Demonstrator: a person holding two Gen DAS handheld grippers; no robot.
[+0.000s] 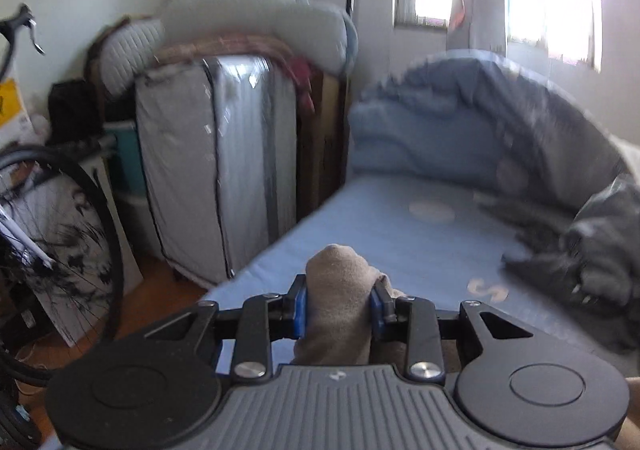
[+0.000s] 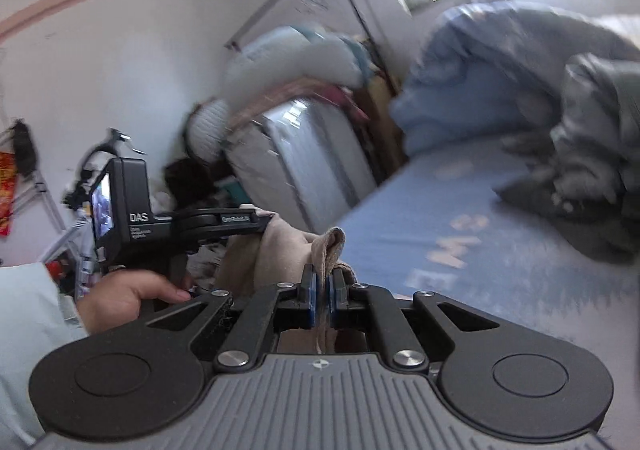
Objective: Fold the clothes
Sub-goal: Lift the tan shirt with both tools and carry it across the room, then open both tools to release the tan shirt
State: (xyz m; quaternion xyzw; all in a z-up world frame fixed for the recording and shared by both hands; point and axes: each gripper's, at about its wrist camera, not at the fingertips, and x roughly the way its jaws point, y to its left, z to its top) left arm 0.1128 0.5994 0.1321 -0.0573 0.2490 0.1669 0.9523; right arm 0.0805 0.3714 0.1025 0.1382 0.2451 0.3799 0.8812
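A beige garment [image 1: 336, 290] is bunched thick between the blue pads of my left gripper [image 1: 338, 304], which is shut on it just above the near edge of the blue bed [image 1: 400, 242]. My right gripper [image 2: 323, 292] is shut on a thin edge of the same beige garment [image 2: 330, 246], whose corner sticks up past the pads. In the right wrist view the left gripper [image 2: 266, 223] is at the left, held by a hand [image 2: 124, 298], with the beige cloth hanging between the two tools. The picture is blurred.
A dark grey heap of clothes [image 1: 592, 258] lies at the right of the bed. A blue and grey duvet [image 1: 460, 121] is piled at its far end. Left of the bed stand a plastic-wrapped mattress [image 1: 216, 161] and a bicycle wheel [image 1: 60, 234] on a wooden floor.
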